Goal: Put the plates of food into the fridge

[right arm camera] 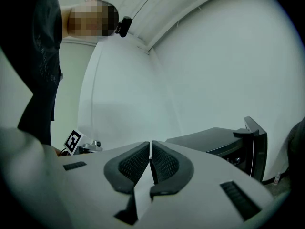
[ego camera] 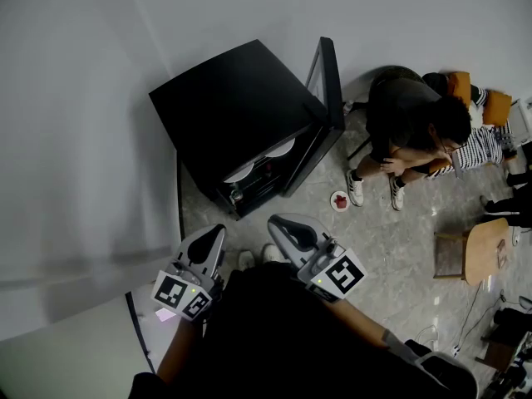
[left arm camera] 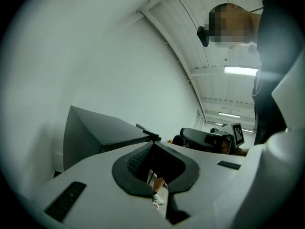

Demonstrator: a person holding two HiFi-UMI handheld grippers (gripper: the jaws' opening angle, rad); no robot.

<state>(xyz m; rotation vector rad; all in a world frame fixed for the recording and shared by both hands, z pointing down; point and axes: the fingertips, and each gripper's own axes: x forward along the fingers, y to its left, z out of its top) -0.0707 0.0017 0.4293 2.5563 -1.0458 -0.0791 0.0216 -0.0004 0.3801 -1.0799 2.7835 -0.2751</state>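
Judging by the open black fridge (ego camera: 237, 106), the job looks mostly done: two white plates (ego camera: 243, 171) sit on its shelf, while a small plate of red food (ego camera: 339, 200) lies on the floor near a seated person's feet and probably has yet to go in. Neither claw carries anything: the left claw (left arm camera: 152, 149) stands a little apart and the right claw (right arm camera: 150, 149) is closed to a slit. Only the head view shows the plates; the gripper views catch just the fridge's outside and its door (right arm camera: 255, 140).
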